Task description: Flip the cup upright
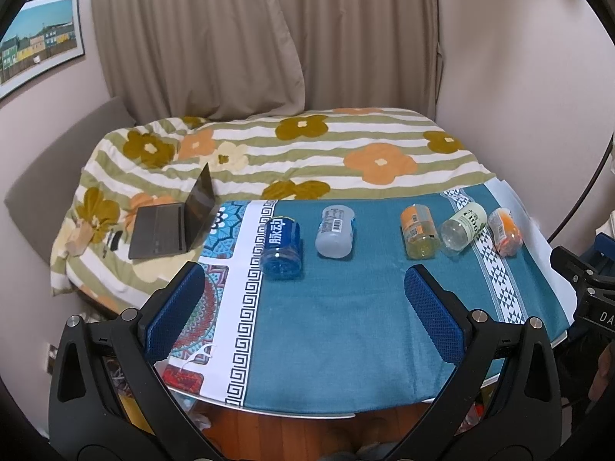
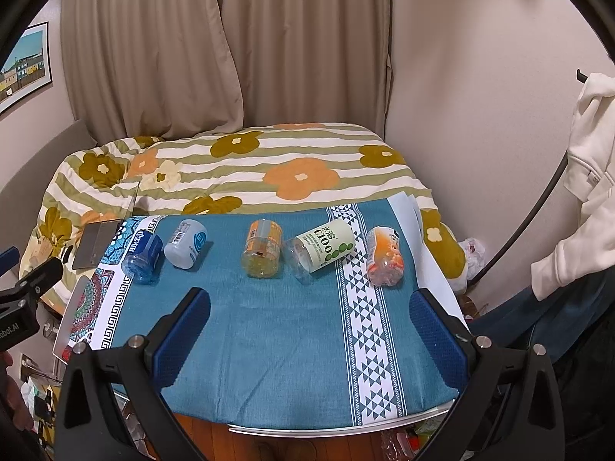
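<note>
Several cut-bottle cups lie on their sides in a row on the teal tablecloth (image 1: 338,326): a blue one (image 1: 281,247) (image 2: 143,255), a grey-white one (image 1: 335,231) (image 2: 186,244), an orange-yellow one (image 1: 419,237) (image 2: 262,248), a pale green one (image 1: 463,229) (image 2: 323,249) and an orange one (image 1: 505,231) (image 2: 384,256). My left gripper (image 1: 305,307) is open and empty above the cloth, short of the blue and grey cups. My right gripper (image 2: 309,326) is open and empty, short of the green cup.
An open laptop (image 1: 173,223) lies on the flowered bed cover (image 1: 307,153) behind the table, at the left. Curtains and wall are behind. A white garment (image 2: 584,176) hangs at the right. The table's front edge (image 1: 300,413) is near, with wood floor below.
</note>
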